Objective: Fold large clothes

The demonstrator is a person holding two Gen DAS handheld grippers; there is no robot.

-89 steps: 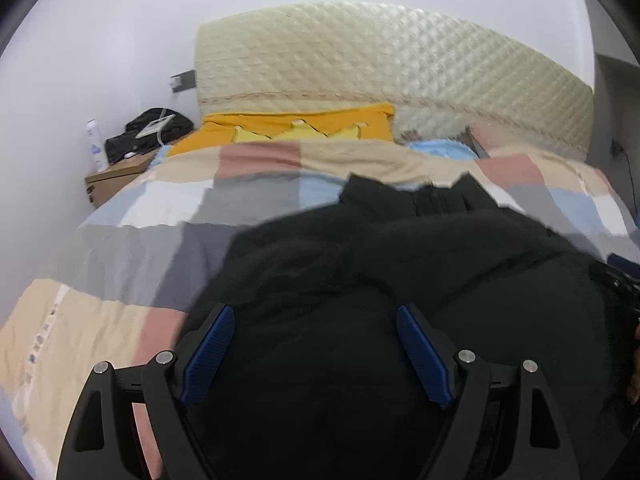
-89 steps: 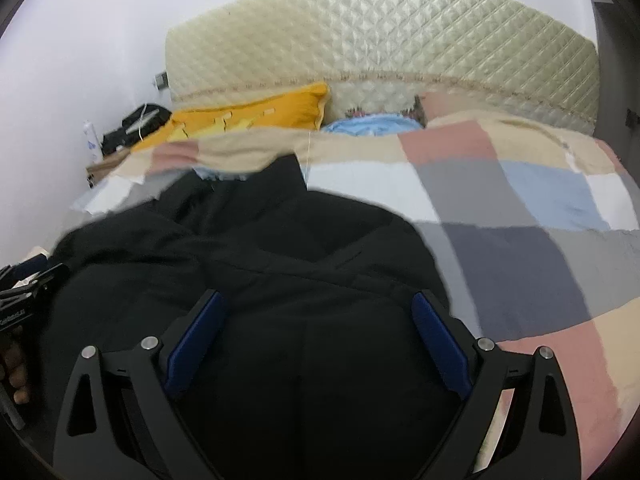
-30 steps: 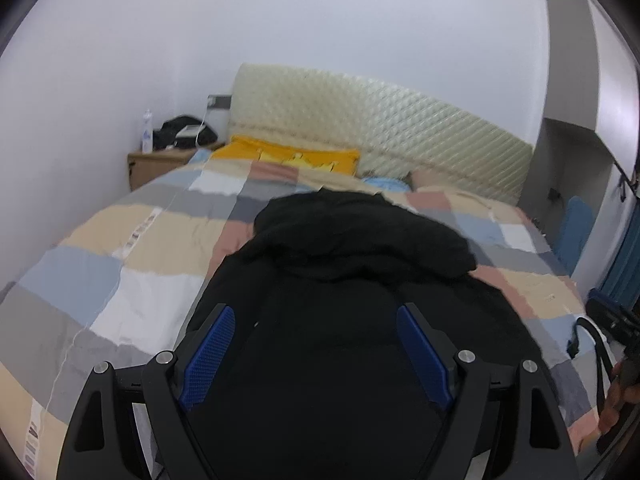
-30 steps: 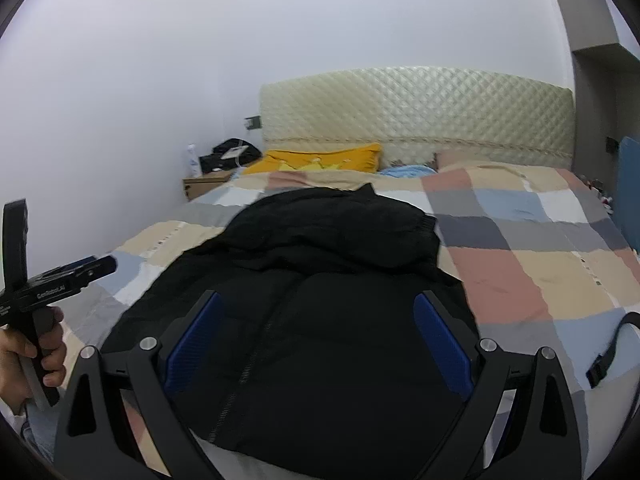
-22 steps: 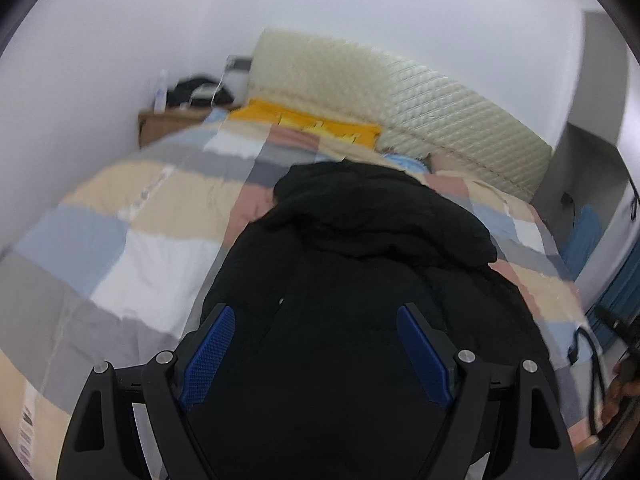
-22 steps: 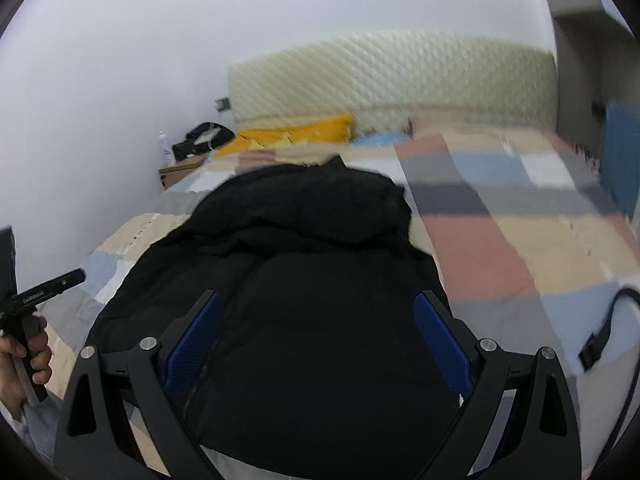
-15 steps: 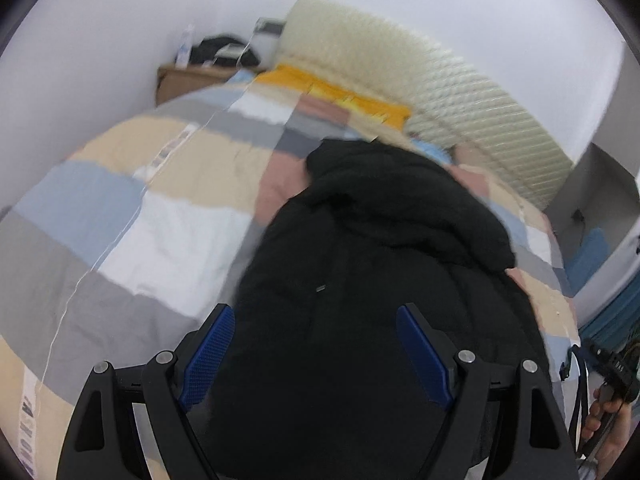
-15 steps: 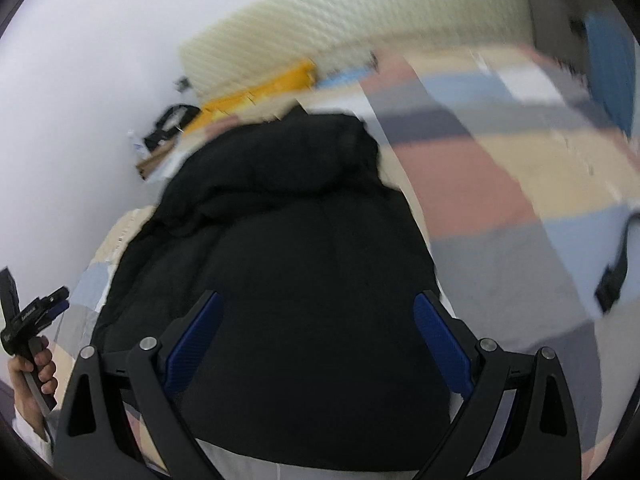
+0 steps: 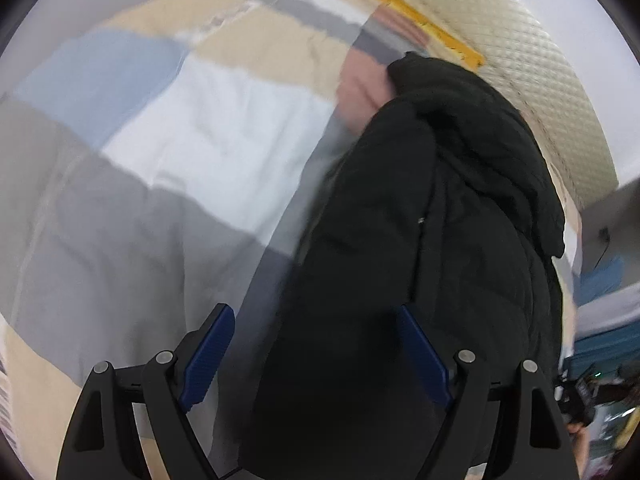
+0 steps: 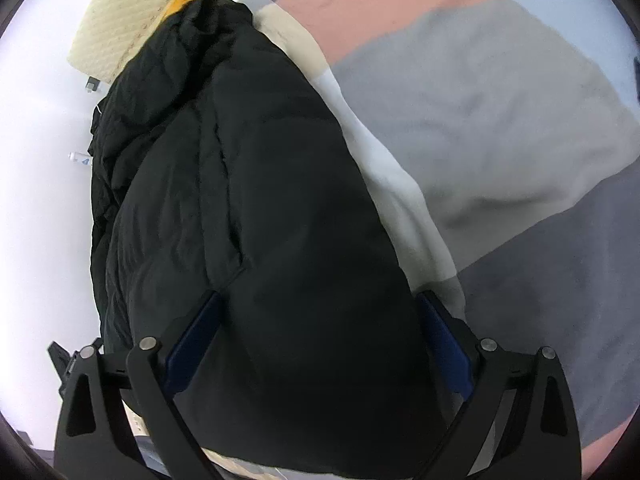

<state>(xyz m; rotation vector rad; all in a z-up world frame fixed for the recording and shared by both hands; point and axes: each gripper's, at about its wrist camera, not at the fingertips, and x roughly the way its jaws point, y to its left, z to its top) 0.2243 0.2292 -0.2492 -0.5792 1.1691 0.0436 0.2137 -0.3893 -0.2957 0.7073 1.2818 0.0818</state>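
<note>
The big black coat (image 10: 256, 208) lies flat on the bed (image 9: 132, 168), w/ its hood end up near the headboard (image 9: 532, 72) and its bottom edge at the near edge of the bed. It sits about mid-bed, checked cover bare on both sides.

Step in hand, I think: getting set to grab the coat's bottom part for a fold. Nothing is folded over yet at this end, so the job looks early.

Left hand-held gripper (image 9: 316, 356): fingers spread wide, nothing in them. It hangs over the coat's left side edge, one blue pad (image 9: 208, 352) over the cover, the other over the black cloth. Can't tell if it touches.

Right hand-held gripper (image 10: 316, 344): also spread wide, not pinching anything. The coat's lower part fills the gap between its pads, which look very close to the cloth, maybe touching.

Next move prob. needs both to drop onto the hem or side edges, pinch through the puffy cloth, then lift and bring it over. Thick coat, so grab deep.
</note>
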